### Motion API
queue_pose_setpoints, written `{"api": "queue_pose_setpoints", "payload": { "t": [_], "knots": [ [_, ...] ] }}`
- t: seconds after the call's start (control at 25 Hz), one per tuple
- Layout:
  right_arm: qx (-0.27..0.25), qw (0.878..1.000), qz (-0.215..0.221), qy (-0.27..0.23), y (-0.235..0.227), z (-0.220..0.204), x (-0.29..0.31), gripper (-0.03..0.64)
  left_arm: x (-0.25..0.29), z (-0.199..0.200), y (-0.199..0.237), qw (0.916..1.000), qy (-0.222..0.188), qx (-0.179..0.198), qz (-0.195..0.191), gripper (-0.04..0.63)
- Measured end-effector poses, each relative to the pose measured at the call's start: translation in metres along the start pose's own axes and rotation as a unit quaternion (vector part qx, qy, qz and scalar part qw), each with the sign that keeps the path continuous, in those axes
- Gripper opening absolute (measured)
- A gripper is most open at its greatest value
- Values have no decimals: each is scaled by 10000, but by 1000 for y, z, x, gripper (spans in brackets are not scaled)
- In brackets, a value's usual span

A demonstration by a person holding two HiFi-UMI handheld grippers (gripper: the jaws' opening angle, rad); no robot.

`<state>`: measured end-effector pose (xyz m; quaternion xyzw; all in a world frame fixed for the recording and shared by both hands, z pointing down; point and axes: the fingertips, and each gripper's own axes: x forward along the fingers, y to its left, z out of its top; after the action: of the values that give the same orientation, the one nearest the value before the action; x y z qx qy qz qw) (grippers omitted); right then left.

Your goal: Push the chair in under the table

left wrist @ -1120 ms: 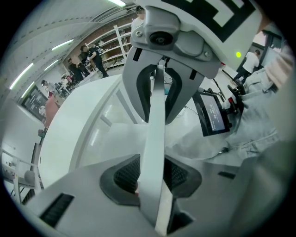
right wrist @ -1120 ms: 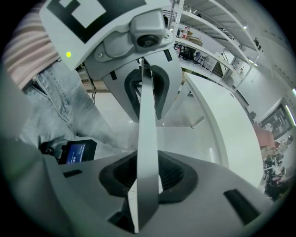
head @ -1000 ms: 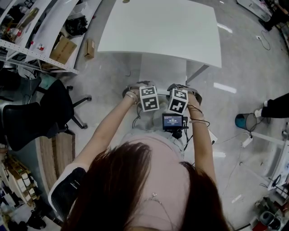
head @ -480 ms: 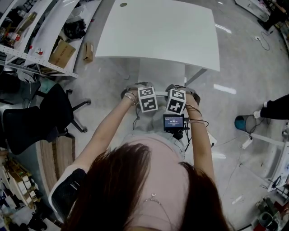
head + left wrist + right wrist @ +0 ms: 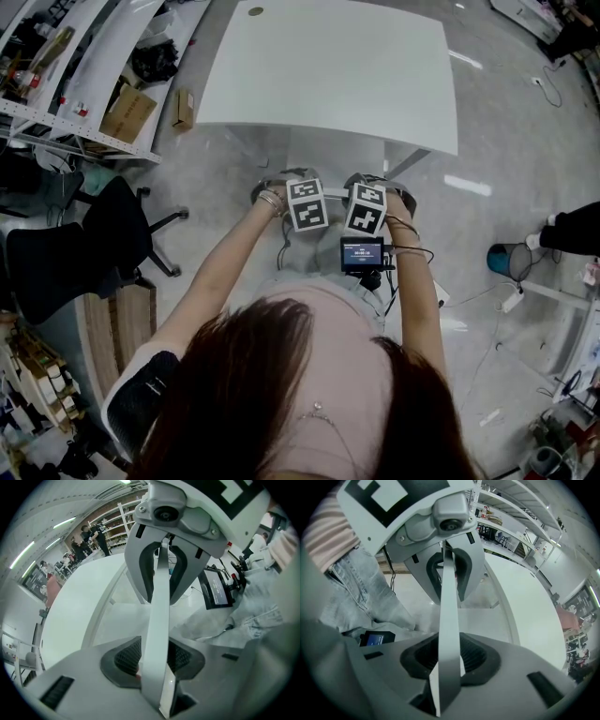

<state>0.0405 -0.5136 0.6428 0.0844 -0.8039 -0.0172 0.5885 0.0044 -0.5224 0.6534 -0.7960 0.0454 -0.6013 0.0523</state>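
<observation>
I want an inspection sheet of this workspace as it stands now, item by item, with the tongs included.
surface: white table, top bare except for one small round hole cover at a far corner.
job's things: chair back rim, a thin white band, on the table's near side.
clutter: cardboard boxes and a black office chair at the left; blue bin at the right.
grippers: left tongs and right tongs, both closed on the chair back rim, side by side.
cables: loose cable on the floor, far right.
surroundings: shelving at the left; another person's leg at the right edge.
</observation>
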Motion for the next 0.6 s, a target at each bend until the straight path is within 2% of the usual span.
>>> {"api": "queue_pose_setpoints", "payload": {
  "t": [0.6],
  "knots": [
    [-62, 10000, -23, -26, -34, -2, 5, 121, 9, 3, 34, 10000, 72, -48, 18, 149]
  ]
}}
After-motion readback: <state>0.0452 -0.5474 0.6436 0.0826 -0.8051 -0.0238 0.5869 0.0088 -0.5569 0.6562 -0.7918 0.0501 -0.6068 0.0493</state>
